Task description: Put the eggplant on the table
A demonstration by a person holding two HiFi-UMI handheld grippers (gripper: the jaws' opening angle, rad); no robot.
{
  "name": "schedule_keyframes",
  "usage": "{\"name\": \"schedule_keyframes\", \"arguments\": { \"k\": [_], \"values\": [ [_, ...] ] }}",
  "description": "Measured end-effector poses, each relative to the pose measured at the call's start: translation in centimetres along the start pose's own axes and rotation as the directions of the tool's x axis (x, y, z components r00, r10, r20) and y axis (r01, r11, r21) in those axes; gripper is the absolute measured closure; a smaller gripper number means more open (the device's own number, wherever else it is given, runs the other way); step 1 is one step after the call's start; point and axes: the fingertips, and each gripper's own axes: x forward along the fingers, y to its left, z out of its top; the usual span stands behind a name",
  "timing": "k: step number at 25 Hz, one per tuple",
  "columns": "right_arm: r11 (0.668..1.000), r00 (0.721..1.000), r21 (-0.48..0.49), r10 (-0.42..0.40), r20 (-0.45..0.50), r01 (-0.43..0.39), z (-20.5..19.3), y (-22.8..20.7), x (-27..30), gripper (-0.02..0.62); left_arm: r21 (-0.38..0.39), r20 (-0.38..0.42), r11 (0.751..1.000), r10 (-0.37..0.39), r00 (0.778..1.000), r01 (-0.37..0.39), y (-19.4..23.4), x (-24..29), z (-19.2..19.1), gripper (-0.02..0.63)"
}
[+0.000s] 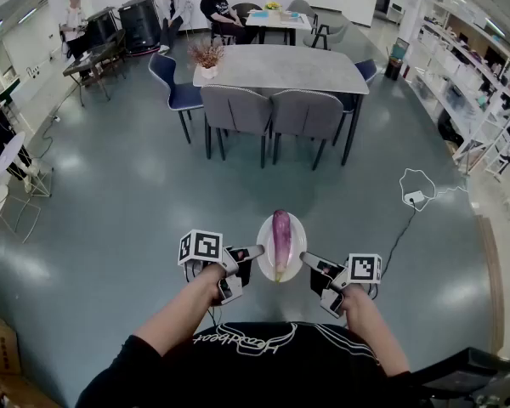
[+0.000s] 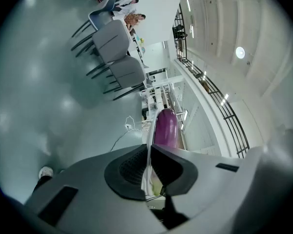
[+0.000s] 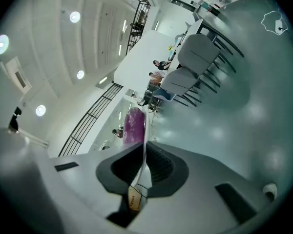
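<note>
Eggplant (image 1: pixel 280 238) lies lengthwise along the middle of the white plate (image 1: pixel 297 245) you hold above the floor (image 1: pixel 110 194). Your left gripper (image 1: pixel 253 252) is clamped on the plate's left rim and your right gripper (image 1: pixel 308 260) on its right rim. The table (image 1: pixel 280 66) stands well ahead.

Glossy teal floor (image 1: pixel 110 194) — grey table (image 1: pixel 280 66), perhaps shelving (image 1: pixel 474 79)

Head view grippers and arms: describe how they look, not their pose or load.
The left gripper and right gripper are black-and-grey handheld tools, each topped by a white cube bearing black square markers. Their own views show pale grey jaw bodies with dark ribbed pads. The person wears a black short-sleeved top with pale lettering, and the forearms are uncovered.
</note>
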Motion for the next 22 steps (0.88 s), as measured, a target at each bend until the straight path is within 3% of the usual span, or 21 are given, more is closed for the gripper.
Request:
{"name": "schedule_keyframes", "arguments": {
  "k": [2, 4, 22],
  "values": [
    [0.988, 0.991, 0.075, 0.135, 0.027, -0.136, -0.1, 2.4, 0.6, 0.577, -0.001, 0.000, 1.000, 0.001, 1.000, -0.001, -0.2, 0.0, -0.2, 0.580],
    [0.974, 0.980, 0.106, 0.195, 0.046, -0.198, 0.0, 3.3, 0.7, 0.577, -0.003, -0.002, 1.000, -0.001, 1.000, 0.001, -0.4, 0.0, -0.2, 0.580],
    [0.972, 0.983, 0.151, 0.170, 0.077, -0.180, 0.2, 3.2, 0.3, 0.577, -0.013, -0.019, 1.000, -0.016, 1.000, 0.016, -0.7, -0.1, -0.5, 0.581]
  ]
}}
